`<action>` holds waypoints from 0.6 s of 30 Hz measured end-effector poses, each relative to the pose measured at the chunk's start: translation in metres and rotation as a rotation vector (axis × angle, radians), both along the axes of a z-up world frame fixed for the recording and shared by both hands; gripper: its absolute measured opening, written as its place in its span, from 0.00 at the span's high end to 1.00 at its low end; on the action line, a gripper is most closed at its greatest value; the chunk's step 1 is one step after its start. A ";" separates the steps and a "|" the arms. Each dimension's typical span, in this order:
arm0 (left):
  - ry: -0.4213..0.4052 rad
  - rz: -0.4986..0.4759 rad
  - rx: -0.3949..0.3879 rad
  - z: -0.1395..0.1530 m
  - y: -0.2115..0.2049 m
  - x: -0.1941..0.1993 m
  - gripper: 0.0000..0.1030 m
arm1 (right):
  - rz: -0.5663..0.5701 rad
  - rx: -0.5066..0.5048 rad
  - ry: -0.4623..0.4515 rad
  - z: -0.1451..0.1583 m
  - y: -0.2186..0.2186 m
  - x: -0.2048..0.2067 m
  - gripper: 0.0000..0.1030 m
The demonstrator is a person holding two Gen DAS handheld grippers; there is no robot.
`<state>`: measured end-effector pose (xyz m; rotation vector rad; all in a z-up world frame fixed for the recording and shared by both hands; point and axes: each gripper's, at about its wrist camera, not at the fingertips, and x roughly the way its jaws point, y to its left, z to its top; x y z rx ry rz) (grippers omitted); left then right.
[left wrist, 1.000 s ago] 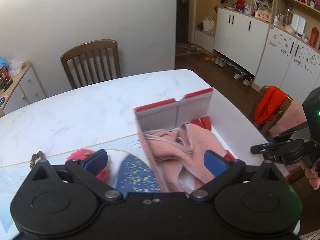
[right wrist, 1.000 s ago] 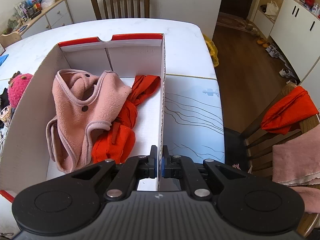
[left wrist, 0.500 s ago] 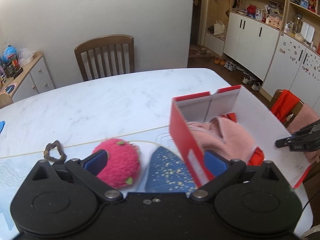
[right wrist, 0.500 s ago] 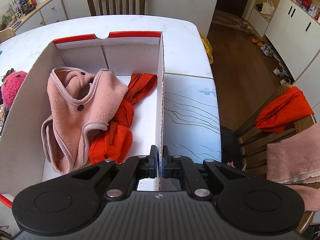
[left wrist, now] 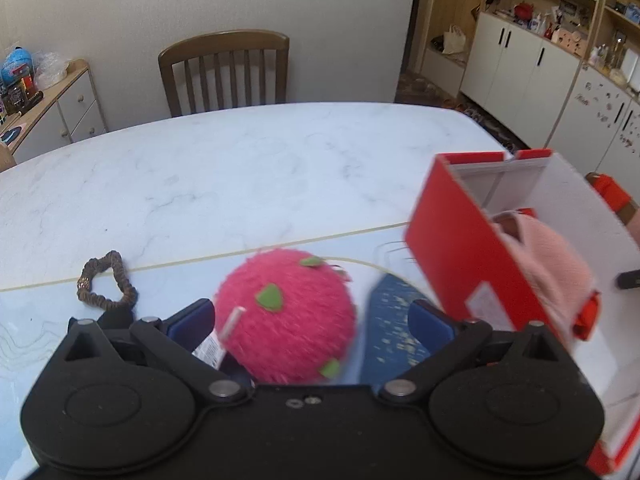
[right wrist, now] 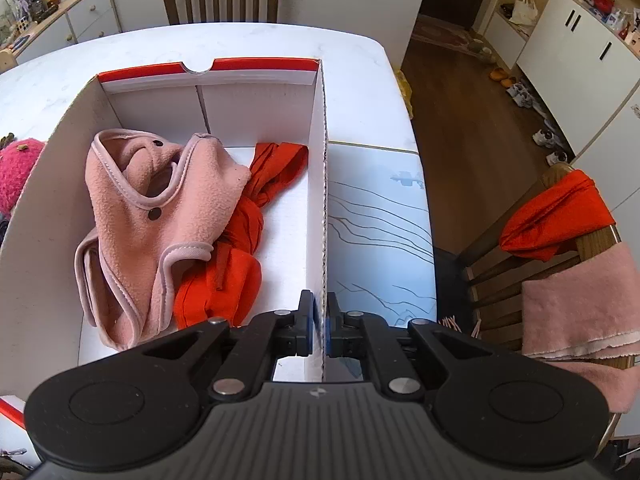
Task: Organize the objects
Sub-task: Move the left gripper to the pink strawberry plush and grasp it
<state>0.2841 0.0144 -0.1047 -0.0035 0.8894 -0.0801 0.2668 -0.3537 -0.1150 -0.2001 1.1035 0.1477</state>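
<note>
A red and white cardboard box (right wrist: 318,200) stands on the white table; it also shows in the left wrist view (left wrist: 452,248). It holds a pink fleece garment (right wrist: 160,216) and an orange-red cloth (right wrist: 240,256). My right gripper (right wrist: 319,326) is shut on the box's right wall. My left gripper (left wrist: 310,318) is open, its fingers either side of a fuzzy pink strawberry toy (left wrist: 286,314), which also shows in the right wrist view (right wrist: 16,172). A dark blue speckled item (left wrist: 390,328) lies between the toy and the box.
A brown hair scrunchie (left wrist: 106,280) lies on the table left of the toy. A wooden chair (left wrist: 224,72) stands at the far side. Another chair (right wrist: 560,240) to the right carries an orange cloth and a pink towel (right wrist: 580,312). The table edge is just right of the box.
My left gripper has swung left, away from the box, and now frames the pink toy. The right gripper keeps its hold on the box wall.
</note>
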 end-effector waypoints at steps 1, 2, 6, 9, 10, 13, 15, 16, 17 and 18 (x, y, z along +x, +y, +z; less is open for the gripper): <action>0.005 0.003 -0.003 -0.004 0.003 0.005 0.01 | -0.002 -0.001 0.001 0.000 0.000 0.000 0.95; 0.016 0.008 -0.005 -0.007 0.005 0.010 0.01 | -0.004 -0.003 0.003 0.000 0.001 0.000 0.95; 0.027 0.010 -0.008 -0.017 0.010 0.023 0.01 | -0.009 -0.014 0.009 0.002 0.004 -0.002 0.95; 0.057 0.005 0.001 -0.029 0.010 0.030 0.01 | -0.010 -0.020 0.012 0.003 0.005 -0.003 0.95; 0.064 0.005 0.008 -0.032 0.010 0.032 0.01 | -0.009 -0.022 0.014 0.003 0.006 -0.004 0.95; 0.075 0.017 0.012 -0.040 0.011 0.034 0.01 | -0.007 -0.025 0.015 0.004 0.007 -0.004 0.95; 0.065 0.022 0.023 -0.041 0.011 0.033 0.01 | -0.005 -0.025 0.015 0.004 0.007 -0.005 0.95; 0.055 0.021 0.035 -0.041 0.010 0.032 0.01 | -0.004 -0.025 0.015 0.004 0.007 -0.005 0.95; 0.045 0.020 0.045 -0.040 0.008 0.031 0.01 | -0.002 -0.024 0.016 0.004 0.007 -0.005 0.95; 0.037 0.019 0.051 -0.040 0.007 0.030 0.02 | -0.001 -0.023 0.016 0.005 0.007 -0.005 0.95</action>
